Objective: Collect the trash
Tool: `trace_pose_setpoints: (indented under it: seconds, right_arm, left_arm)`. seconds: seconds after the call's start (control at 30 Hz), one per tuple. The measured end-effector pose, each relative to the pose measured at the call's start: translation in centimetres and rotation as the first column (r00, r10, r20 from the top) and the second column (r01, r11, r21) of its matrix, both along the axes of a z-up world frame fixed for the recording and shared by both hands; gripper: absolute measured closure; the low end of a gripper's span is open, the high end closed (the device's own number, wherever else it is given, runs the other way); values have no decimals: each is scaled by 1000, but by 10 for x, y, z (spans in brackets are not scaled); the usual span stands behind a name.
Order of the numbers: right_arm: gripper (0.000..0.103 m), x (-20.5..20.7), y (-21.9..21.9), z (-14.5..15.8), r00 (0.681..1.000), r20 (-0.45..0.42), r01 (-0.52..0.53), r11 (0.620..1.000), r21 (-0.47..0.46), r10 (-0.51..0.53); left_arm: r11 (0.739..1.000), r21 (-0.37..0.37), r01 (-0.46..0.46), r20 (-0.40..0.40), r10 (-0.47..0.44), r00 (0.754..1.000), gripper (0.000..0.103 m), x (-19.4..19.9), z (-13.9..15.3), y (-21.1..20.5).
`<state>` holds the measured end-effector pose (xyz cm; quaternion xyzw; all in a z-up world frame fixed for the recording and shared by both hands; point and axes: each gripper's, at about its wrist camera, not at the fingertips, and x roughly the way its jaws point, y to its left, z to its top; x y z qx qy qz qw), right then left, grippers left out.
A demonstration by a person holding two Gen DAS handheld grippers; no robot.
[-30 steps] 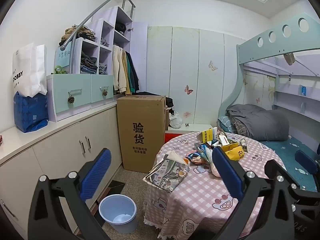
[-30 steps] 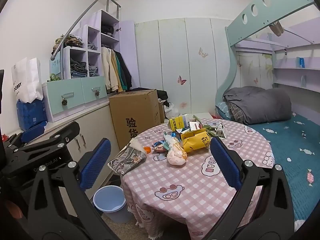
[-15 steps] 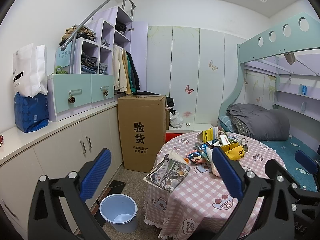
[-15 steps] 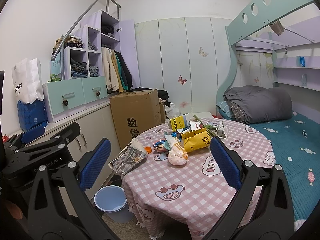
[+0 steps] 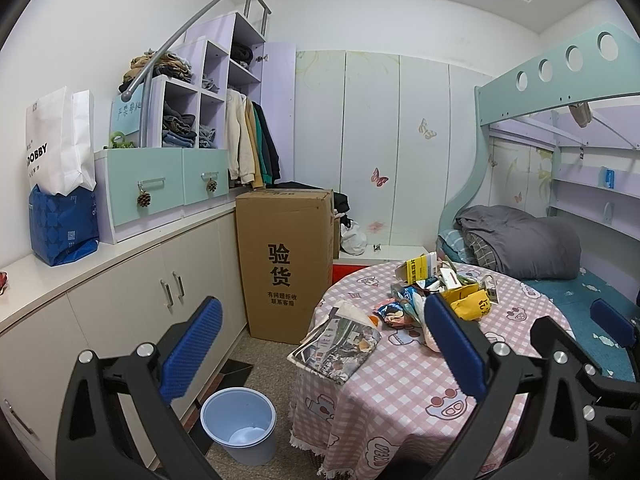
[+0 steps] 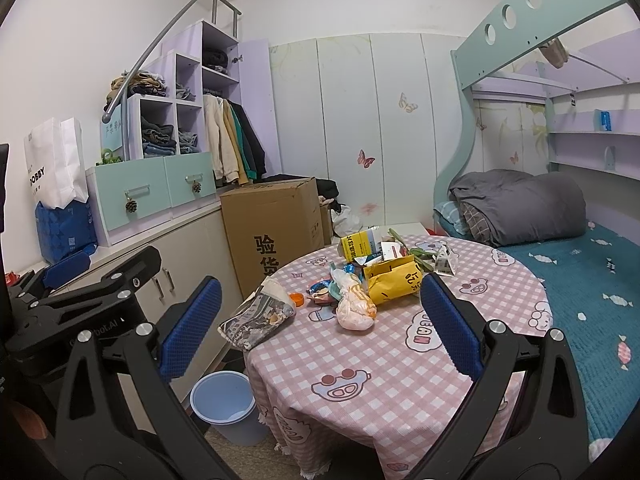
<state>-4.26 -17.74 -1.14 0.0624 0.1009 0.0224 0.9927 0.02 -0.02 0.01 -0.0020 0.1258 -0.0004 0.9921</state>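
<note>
**Trash heaped on the checked surface, bin on the floor beside it**

A loose pile of trash point(image 6: 372, 276) lies near the far middle of the round pink-checked surface point(image 6: 400, 364): a crumpled yellow bag point(image 6: 394, 286), a yellow carton point(image 6: 358, 246) lying on its side, a knotted pale plastic bag point(image 6: 354, 310), small snack wrappers point(image 5: 390, 312) and an orange cap point(image 6: 297, 299). A folded newspaper point(image 6: 258, 316) overhangs the left edge. A light-blue bin point(image 5: 239, 424) stands upright on the floor below, nearly empty

Left gripper point(image 5: 324, 344) and right gripper point(image 6: 320, 324) held level side by side, well apart, both pointing forward, blue-padded fingers point(image 6: 190, 328) spread wide on each, nothing between them.
</note>
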Motion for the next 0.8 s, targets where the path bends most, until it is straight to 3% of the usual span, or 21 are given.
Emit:
trace_pose_setpoints:
  seconds: [0.8]
  right_arm:
    - [6, 1, -1, -1, 1000, -6, -2, 1000, 10, 2]
  left_arm:
    - [1000, 5, 0, -6, 1, 1000, 4, -2, -1, 1]
